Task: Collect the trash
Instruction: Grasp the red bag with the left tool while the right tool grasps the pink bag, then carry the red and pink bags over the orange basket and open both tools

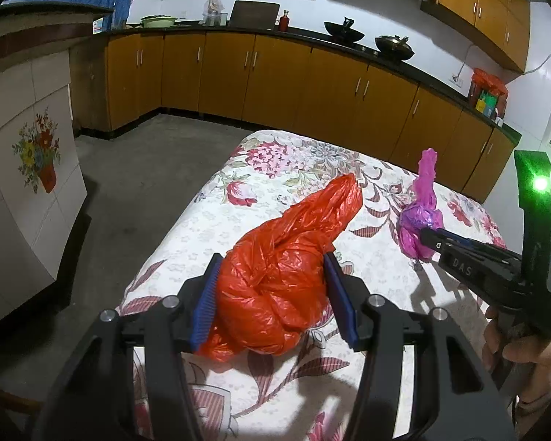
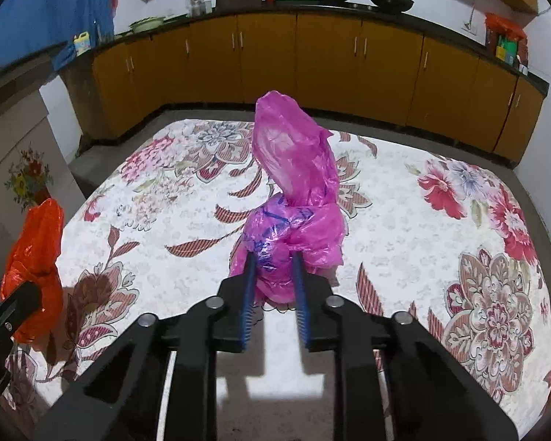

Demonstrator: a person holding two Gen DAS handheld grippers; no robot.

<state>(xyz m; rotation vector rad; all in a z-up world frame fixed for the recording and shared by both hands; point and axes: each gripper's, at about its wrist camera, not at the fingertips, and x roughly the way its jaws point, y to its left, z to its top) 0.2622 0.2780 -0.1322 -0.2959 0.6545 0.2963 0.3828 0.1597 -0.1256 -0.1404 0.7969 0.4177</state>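
While tilted downward, left hand-held gripper (image 1: 272,286) straddles orange bag (image 1: 286,275).

Red bag (image 1: 275,286): thin plastic film, glossy, heavily crinkled.
Pink bag (image 2: 294,198): thin plastic film, translucent, shiny, creased; blue print on its lower part.
Table (image 2: 404,242): covered in matt woven-looking cloth, floral print, smooth.
Left gripper (image 1: 272,294) and right gripper (image 2: 275,279): matt black rigid plastic bodies with bright metal pin heads; blue ribbed pads (image 1: 205,312) on the jaws, rubbery look.
Cabinets (image 1: 275,77): wood-look fronts, satin finish, metal handles.
Floor (image 1: 136,191): grey, rough, matt, concrete-like.
Woks (image 1: 393,47): dark metal.
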